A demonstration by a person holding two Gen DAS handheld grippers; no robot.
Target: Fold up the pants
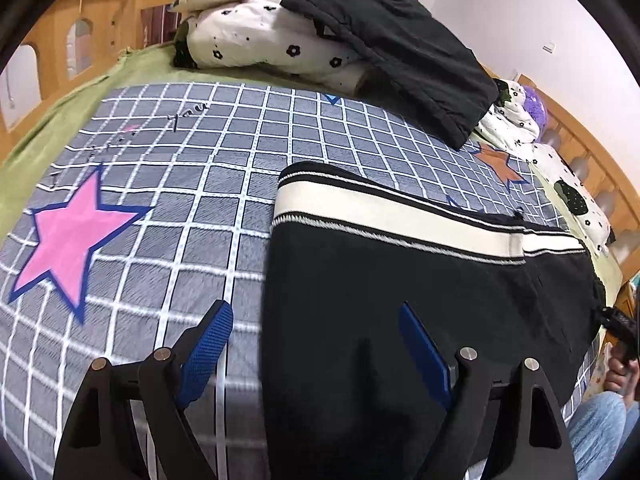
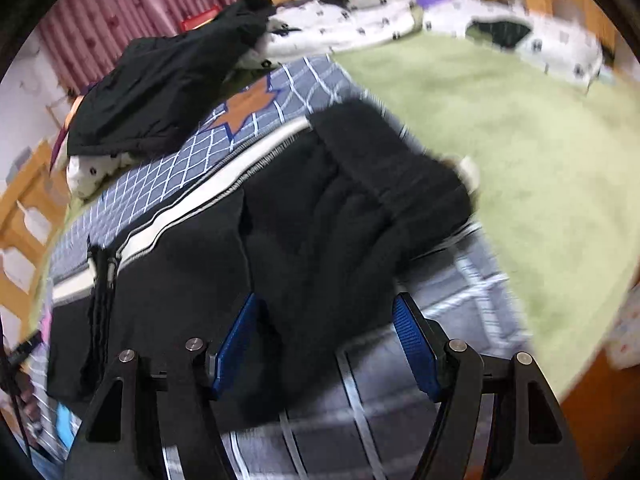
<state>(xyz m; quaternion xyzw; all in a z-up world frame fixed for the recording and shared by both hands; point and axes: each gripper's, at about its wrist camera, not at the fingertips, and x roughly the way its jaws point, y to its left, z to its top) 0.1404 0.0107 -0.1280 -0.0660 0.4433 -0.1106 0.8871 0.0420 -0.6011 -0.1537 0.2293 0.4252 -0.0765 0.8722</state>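
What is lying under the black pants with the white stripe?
The black pants lie on a grey checked blanket with star patches, which overlies a green sheet. Whatever part of the blanket's pattern lies beneath the pants is covered and cannot be seen.

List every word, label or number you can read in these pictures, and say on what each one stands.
"you": handwritten-style black script printed on the grey checked blanket, left wrist view.
More black script lower left on the same blanket: too distorted to read.
Black pants: no readable label.
Right wrist view: blurred, no text readable.
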